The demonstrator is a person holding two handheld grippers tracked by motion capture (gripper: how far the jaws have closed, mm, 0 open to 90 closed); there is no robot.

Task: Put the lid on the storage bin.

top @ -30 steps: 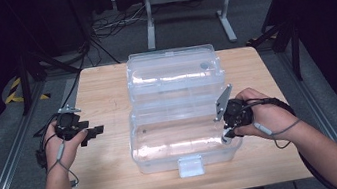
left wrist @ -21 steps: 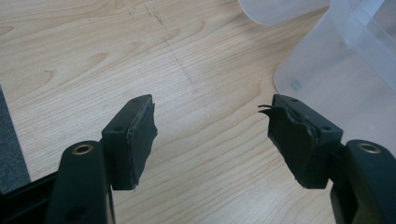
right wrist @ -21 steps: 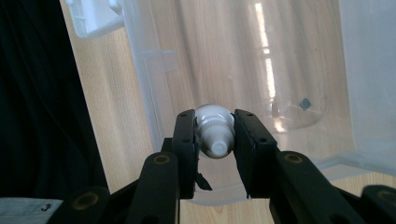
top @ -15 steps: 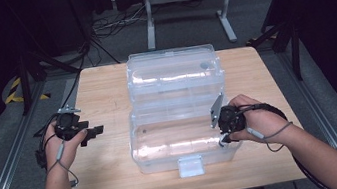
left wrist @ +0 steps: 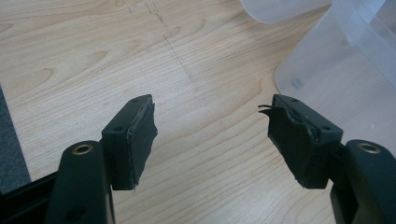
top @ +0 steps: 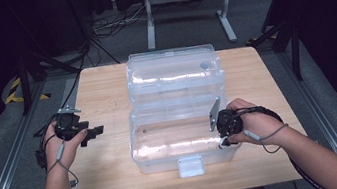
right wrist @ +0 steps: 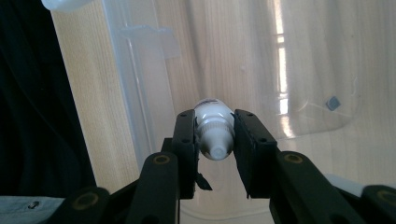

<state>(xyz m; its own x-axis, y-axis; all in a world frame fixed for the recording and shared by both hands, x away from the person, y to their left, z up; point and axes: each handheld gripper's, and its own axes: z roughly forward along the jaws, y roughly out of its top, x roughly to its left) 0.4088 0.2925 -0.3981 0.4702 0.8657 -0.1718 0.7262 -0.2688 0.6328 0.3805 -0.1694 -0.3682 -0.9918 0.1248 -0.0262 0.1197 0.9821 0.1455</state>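
A clear plastic box (top: 183, 138) stands open in the middle of the wooden table, its lid (top: 171, 71) folded back on the far side. My right gripper (top: 224, 139) hangs over the box's near right corner, shut on a small white bottle (right wrist: 214, 128). In the right gripper view the bottle's ribbed cap end points toward the camera, above the box's bare floor (right wrist: 299, 70). My left gripper (top: 95, 132) hovers over the table left of the box. Its black fingers (left wrist: 135, 140) stand wide apart with nothing between them, and the box's wall (left wrist: 322, 65) shows at the right.
A white latch (top: 190, 166) sticks out from the box's front wall near the table's front edge. Bare wood (top: 113, 178) lies left and in front of the box. Beyond the table are dark floor, cables and a metal stand (top: 185, 1).
My right gripper has moved left from beside the box's right wall to over its near right corner, still holding the bottle. The left gripper has stayed put.
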